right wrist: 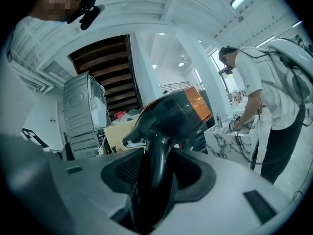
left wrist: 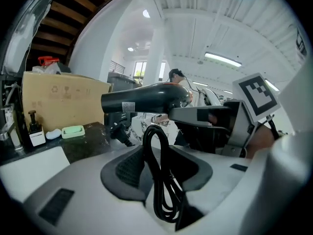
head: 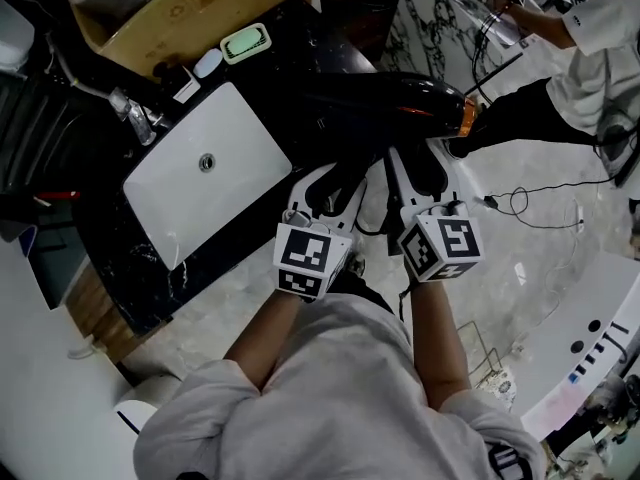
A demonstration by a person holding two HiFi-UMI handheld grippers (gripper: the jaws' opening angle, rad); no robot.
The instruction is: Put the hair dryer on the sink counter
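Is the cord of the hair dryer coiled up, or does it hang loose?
Coiled: the cord is a folded loop clamped in the left gripper.

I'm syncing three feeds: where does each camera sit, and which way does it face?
Head view: on the person's head, steeply down at the white rectangular sink; both forearms, left tongs, right tongs show.
Left gripper view: on left tongs, along jaws clamping the looped black cord.
Right gripper view: on right tongs, along jaws clamping the black, orange-banded hair dryer.
Shared: all three see that dryer.

Pale marble floor [head: 530, 268], white ceiling strip lights [left wrist: 222, 59].
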